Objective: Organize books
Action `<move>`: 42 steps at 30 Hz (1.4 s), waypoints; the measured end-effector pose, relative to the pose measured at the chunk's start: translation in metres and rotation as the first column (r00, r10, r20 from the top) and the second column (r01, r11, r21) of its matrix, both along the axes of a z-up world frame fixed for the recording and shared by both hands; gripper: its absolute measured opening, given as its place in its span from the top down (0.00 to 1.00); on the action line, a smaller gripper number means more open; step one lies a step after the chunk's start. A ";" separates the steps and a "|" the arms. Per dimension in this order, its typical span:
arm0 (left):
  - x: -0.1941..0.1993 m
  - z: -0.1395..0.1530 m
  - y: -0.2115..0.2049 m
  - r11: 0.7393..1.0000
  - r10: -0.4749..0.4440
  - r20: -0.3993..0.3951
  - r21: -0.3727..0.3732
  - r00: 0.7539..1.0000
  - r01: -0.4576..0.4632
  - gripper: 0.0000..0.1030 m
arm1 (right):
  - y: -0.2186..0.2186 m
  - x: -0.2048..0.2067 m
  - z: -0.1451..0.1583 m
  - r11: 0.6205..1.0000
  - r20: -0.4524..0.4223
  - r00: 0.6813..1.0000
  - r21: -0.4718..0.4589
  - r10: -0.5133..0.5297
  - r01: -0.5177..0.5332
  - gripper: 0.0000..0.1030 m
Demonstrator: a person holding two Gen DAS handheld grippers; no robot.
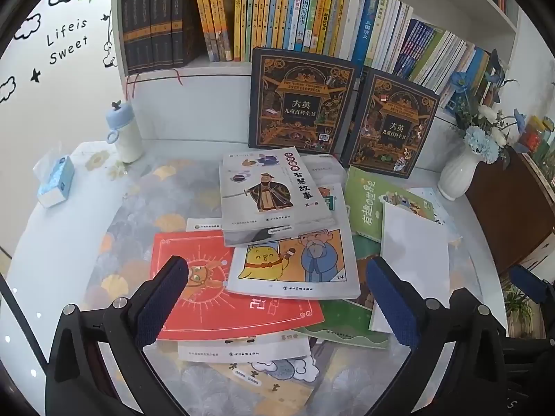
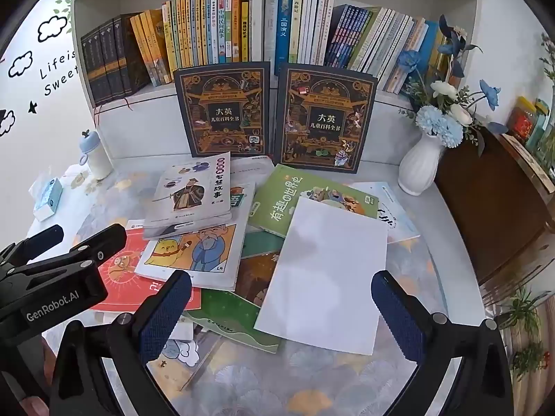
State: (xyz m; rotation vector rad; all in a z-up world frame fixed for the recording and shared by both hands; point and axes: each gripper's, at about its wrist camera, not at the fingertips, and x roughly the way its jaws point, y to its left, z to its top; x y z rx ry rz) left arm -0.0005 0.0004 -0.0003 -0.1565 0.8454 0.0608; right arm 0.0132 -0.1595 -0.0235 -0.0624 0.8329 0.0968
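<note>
A loose heap of thin books covers the middle of the table. On top lie a grey story book, a comic-cover book, a red book, a green book and a white-backed book. My left gripper hangs open above the red and comic books, touching nothing. My right gripper is open over the white-backed book's near edge, nothing between its fingers. The left gripper also shows at the left of the right wrist view.
Two dark encyclopedia volumes lean against the white bookshelf packed with upright books. A white vase of blue flowers stands at the right, a bottle and tissue pack at the left.
</note>
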 end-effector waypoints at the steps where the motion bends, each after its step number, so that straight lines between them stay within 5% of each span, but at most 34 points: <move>1: -0.001 0.000 0.000 1.000 0.000 0.000 -0.002 1.000 0.000 0.01 | 0.000 0.000 0.000 1.000 -0.002 1.000 -0.001 0.001 -0.001 0.00; 14: 0.004 -0.007 0.002 0.999 -0.037 -0.020 -0.014 0.999 0.037 0.01 | -0.001 0.001 -0.001 1.000 0.002 1.000 0.002 0.007 -0.007 0.00; 42: -0.001 -0.003 0.018 0.999 0.036 -0.010 0.040 0.999 -0.035 0.01 | -0.004 -0.009 0.008 1.000 0.059 0.998 0.006 -0.011 0.011 0.00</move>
